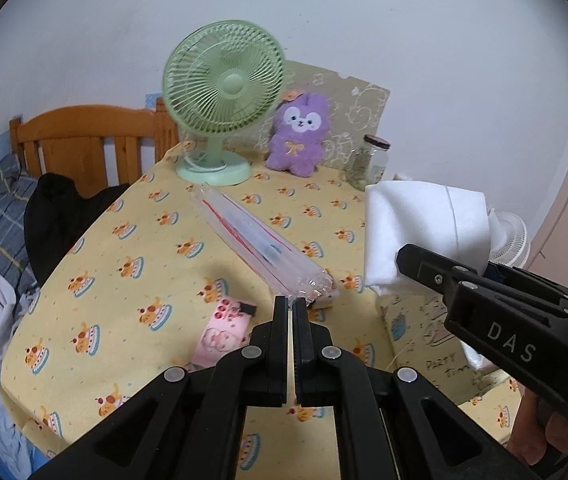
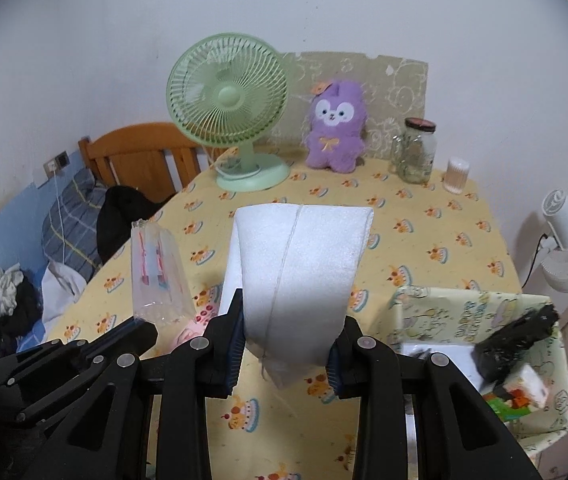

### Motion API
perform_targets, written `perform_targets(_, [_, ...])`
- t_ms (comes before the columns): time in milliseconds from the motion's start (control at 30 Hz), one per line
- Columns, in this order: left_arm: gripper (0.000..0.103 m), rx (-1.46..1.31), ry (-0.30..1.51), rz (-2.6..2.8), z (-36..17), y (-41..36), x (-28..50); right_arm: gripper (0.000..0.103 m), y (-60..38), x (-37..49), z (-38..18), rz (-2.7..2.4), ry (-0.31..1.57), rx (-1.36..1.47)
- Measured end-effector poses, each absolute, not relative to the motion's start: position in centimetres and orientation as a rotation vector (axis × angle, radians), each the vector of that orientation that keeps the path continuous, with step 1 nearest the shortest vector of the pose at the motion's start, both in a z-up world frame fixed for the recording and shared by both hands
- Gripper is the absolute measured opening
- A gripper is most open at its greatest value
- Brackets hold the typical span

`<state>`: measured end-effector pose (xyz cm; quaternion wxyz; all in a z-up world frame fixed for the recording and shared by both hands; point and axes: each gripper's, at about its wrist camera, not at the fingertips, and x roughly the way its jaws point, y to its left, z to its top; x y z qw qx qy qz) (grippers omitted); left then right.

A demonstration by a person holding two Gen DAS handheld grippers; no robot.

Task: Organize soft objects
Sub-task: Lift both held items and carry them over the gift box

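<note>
Above the yellow tabletop, the left hand-held gripper is pinching a clear plastic pouch; the right hand-held gripper is clamping white foam. Only the right view is showing the bin.

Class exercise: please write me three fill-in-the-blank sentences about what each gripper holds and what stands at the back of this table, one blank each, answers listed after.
1. The right gripper is clamped on a folded sheet of ____ foam.
2. The left gripper pinches a clear plastic ____ with its jaws fully closed.
3. Beside the green fan sits a ____ plush toy.

Answers: white; bag; purple
</note>
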<state>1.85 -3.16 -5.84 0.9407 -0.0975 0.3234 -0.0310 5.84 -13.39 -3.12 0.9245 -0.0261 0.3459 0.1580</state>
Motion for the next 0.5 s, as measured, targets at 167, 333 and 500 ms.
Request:
perform_targets(167, [0.000,-0.179,0.647,-0.094,-5.0,-5.1,2.0,0.036,-15.5,5.1,-2.3,0.295,0.693,-0.044])
perform_targets(333, [0.000,-0.142,0.643,-0.131,-4.5,-7.8,2.2,0.036,-18.1,4.6,-1.5,0.255,0.671,-0.035])
perform_targets(500, [0.000,-0.118,0.643,-0.167,-4.3,-10.3,2.5,0.036,-20.9,4.0,-1.1,0.219,0.657,-0.018])
